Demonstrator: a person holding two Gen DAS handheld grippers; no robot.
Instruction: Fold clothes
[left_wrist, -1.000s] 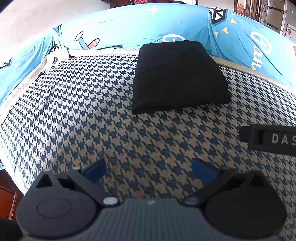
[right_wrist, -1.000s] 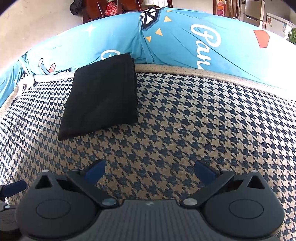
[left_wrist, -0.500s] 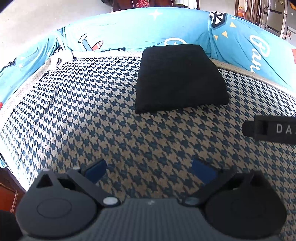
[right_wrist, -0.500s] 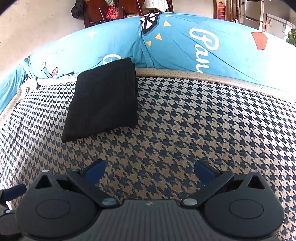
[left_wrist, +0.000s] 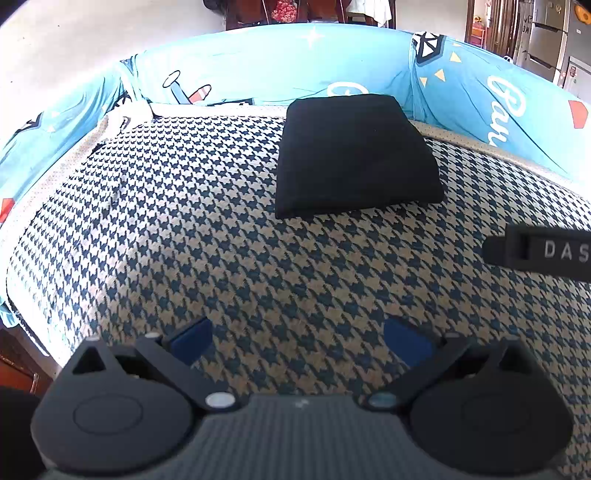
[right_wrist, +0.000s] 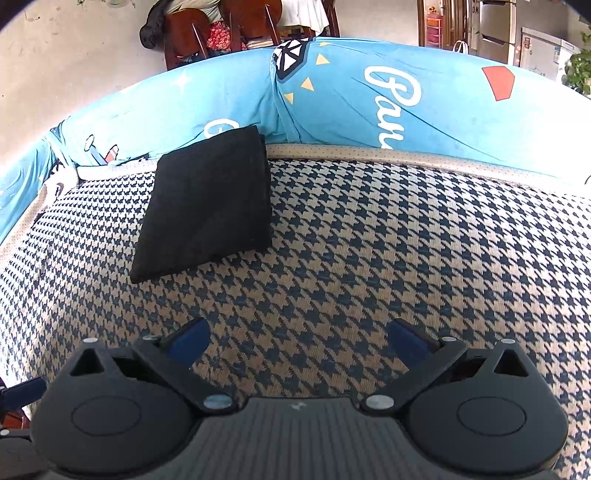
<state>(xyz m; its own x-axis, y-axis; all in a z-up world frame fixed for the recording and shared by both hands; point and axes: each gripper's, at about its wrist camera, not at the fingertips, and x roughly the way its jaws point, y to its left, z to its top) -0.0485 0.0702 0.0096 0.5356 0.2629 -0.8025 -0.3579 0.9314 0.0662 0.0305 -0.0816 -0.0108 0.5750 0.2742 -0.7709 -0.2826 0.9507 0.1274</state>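
Note:
A black garment (left_wrist: 356, 157) lies folded into a neat rectangle at the back of the houndstooth cushion (left_wrist: 221, 240), against the blue backrest. In the right wrist view the same folded garment (right_wrist: 210, 203) sits at the far left. My left gripper (left_wrist: 297, 338) hovers open over bare cushion, well short of the garment, with nothing between its blue pads. My right gripper (right_wrist: 297, 338) is also open and empty, to the right of the garment. A black part of the right gripper (left_wrist: 543, 253) pokes in at the right edge of the left wrist view.
A light blue printed cover (right_wrist: 369, 103) wraps the backrest and the left armrest (left_wrist: 44, 136). Wooden chairs (right_wrist: 221, 29) stand behind the sofa. The cushion's front left edge (left_wrist: 22, 317) drops off to the floor.
Both grippers have pulled back and tilted up, so the folded garment looks smaller and lower in view and more of the room behind shows. The garment itself has not moved.

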